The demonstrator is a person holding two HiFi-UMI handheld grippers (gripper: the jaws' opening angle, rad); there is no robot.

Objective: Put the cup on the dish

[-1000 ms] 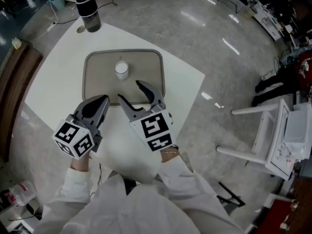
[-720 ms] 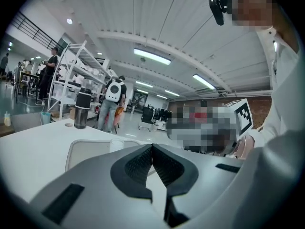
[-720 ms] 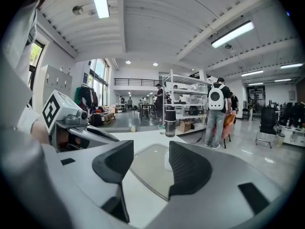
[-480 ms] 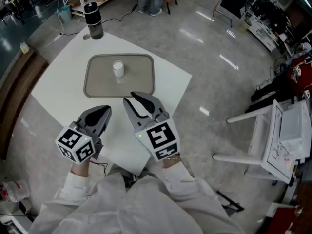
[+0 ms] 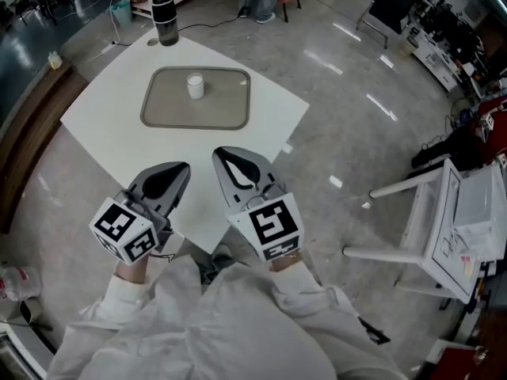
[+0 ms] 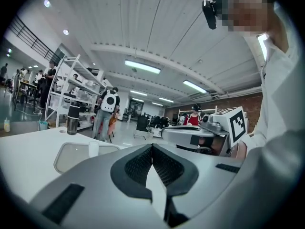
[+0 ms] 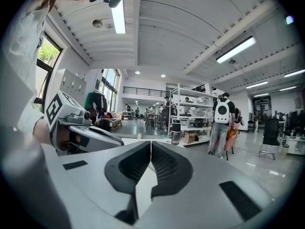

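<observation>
A small white cup [image 5: 195,85] stands upright on the beige tray-like dish [image 5: 230,109] at the far part of the white table [image 5: 103,125]. The left gripper view shows the cup [image 6: 93,149] on the dish [image 6: 66,157] well ahead. My left gripper [image 5: 184,167] is shut and empty over the table's near edge. Beside it my right gripper [image 5: 220,152] has just been closing and is now shut with nothing between its pads. Both are far short of the dish. In their own views the left gripper [image 6: 152,146] and right gripper [image 7: 150,142] each show their pads meeting.
A black tumbler [image 5: 165,8] stands at the table's far corner, beyond the dish. A white chair frame [image 5: 428,212] stands on the floor to the right. People and shelving [image 7: 190,109] are across the room.
Both grippers have drawn back from the dish toward the person and risen. The right jaws went from wide open to shut, empty. The cup stayed on the dish.
</observation>
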